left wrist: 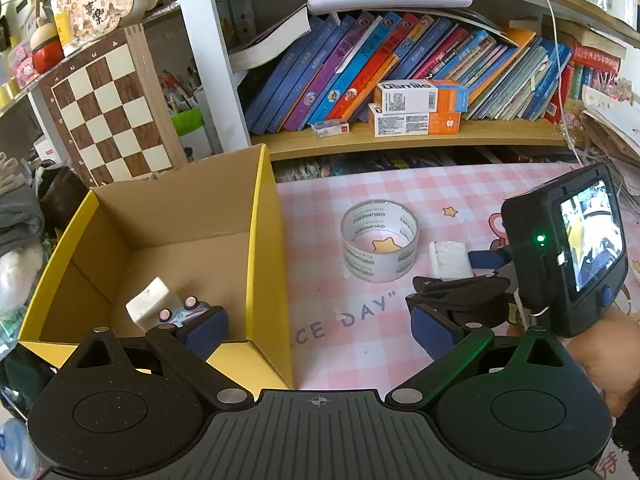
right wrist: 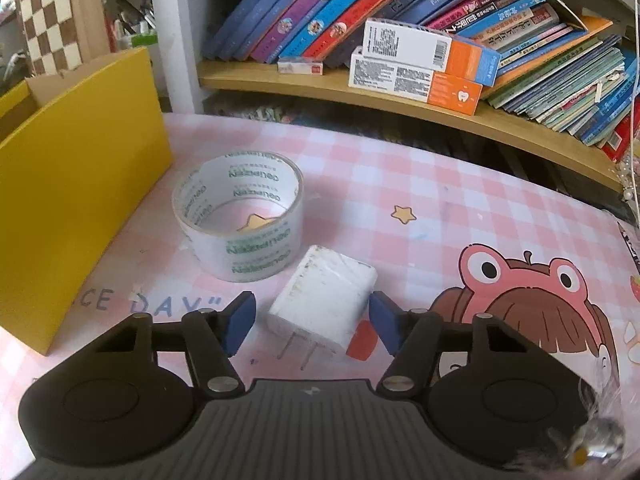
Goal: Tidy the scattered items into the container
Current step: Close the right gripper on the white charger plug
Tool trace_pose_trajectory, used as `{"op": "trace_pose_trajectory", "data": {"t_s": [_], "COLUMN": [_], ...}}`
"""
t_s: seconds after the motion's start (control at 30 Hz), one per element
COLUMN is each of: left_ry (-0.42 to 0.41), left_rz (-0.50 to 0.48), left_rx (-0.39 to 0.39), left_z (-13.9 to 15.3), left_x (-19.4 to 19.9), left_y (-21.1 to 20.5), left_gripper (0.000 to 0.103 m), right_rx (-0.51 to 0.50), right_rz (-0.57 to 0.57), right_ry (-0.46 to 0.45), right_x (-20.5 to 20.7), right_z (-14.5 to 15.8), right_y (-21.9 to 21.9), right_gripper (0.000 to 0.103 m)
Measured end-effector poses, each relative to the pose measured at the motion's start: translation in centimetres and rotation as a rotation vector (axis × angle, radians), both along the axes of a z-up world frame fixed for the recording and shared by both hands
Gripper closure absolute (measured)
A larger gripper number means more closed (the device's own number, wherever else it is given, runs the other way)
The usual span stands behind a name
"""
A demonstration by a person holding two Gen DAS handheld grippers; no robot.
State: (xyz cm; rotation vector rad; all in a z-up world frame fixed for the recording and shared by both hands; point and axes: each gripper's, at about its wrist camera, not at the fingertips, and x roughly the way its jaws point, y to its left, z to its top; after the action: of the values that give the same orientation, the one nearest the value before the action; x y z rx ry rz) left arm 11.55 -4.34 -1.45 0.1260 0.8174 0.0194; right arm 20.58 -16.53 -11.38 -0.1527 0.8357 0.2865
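I am bringing my wide-open right gripper (right wrist: 311,322) around the charger (right wrist: 325,300), whose slanted body is risking to slip when squeezed, while my left gripper (left wrist: 316,332) is waiting open and empty.

"CE DAY" on pink tablecloth (left wrist: 348,320), numbers 2, 3, 4 along chessboard (left wrist: 108,112) edge

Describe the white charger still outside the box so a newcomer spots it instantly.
On the pink checked tablecloth, right of the yellow box, stands a clear tape roll. Just beside it lies the white charger, between the right gripper fingers: blocky, scuffed, two metal prongs.
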Motion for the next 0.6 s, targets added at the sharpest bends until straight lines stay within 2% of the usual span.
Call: {"op": "trace_pose_trajectory", "data": {"t_s": [0.13, 0.17, 0.6], "left_ry": [0.009, 0.011, 0.005], "left_rz": [-0.015, -0.018, -0.027], "left_rx": [0.008, 0.011, 0.014], "left_z": [-0.2, -0.3, -0.3], "left_x": [0.3, 0.4, 1.1], "left_y": [-0.2, -0.3, -0.6], "left_gripper": [0.004, 0.004, 0.004], "right_rx": [0.006, 0.009, 0.016], "right_rz": [-0.024, -0.028, -0.097], "right_ry": [-0.001, -0.001, 0.016], "right_x": [0.4, 0.4, -0.3], "right_z": [-0.3, -0.3, 0.2], "right_y": [-0.3, -0.3, -3.1], "right_gripper": [0.046, 0.049, 0.051]}}
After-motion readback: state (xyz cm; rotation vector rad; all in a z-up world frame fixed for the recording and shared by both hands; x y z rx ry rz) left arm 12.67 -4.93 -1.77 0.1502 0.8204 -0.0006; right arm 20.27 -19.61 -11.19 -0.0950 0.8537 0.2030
